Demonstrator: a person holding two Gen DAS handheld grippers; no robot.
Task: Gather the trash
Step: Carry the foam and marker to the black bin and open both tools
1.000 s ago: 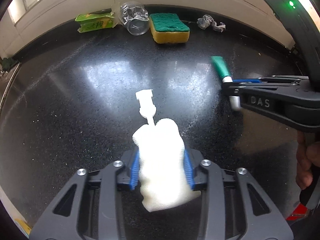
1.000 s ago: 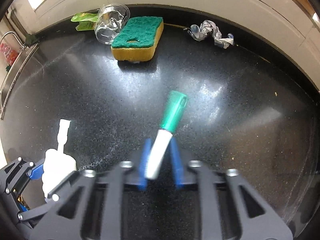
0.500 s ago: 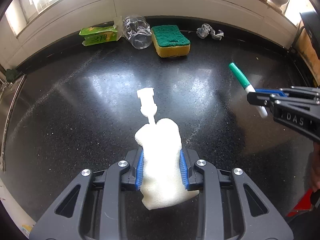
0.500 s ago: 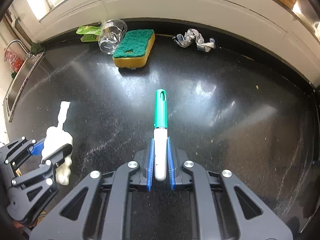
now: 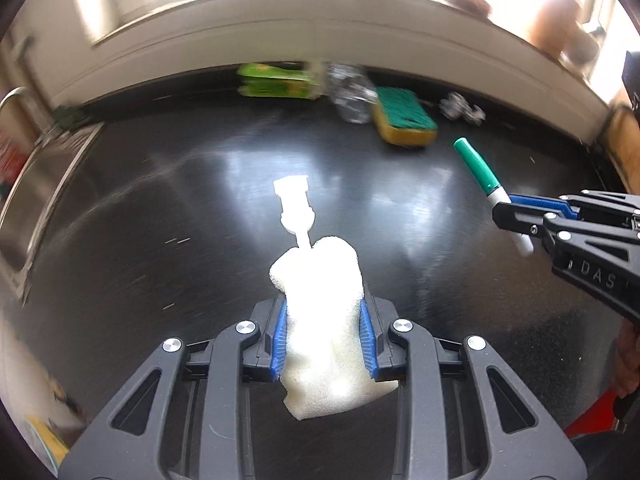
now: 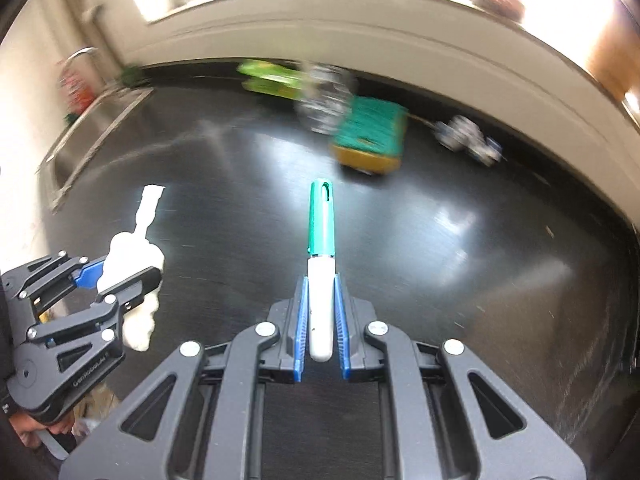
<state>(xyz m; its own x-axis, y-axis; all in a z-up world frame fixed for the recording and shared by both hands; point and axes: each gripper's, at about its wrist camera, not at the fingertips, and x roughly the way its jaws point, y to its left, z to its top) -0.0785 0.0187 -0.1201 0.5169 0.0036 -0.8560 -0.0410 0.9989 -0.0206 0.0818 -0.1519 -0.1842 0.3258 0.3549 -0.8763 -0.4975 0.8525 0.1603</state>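
Your left claw (image 5: 323, 330) squeezes soft, light foam (image 5: 320, 320) mid-body; right claw (image 6: 320, 314) pinches a stiff, slick marker (image 6: 321, 264) low, cap at 12.

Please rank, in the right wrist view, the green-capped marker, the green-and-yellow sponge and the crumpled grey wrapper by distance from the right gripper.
1. Green-capped marker: held in the right gripper.
2. Green-and-yellow sponge: ahead, slightly right.
3. Crumpled grey wrapper: far right, by the wall.

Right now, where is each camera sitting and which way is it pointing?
Left wrist: on the left gripper, facing the counter's back wall; fingers clamp white foam; right gripper at right.
Right wrist: on the right gripper, same heading; holds green-capped marker; left gripper at left.
Shared: sponge, foam, marker.
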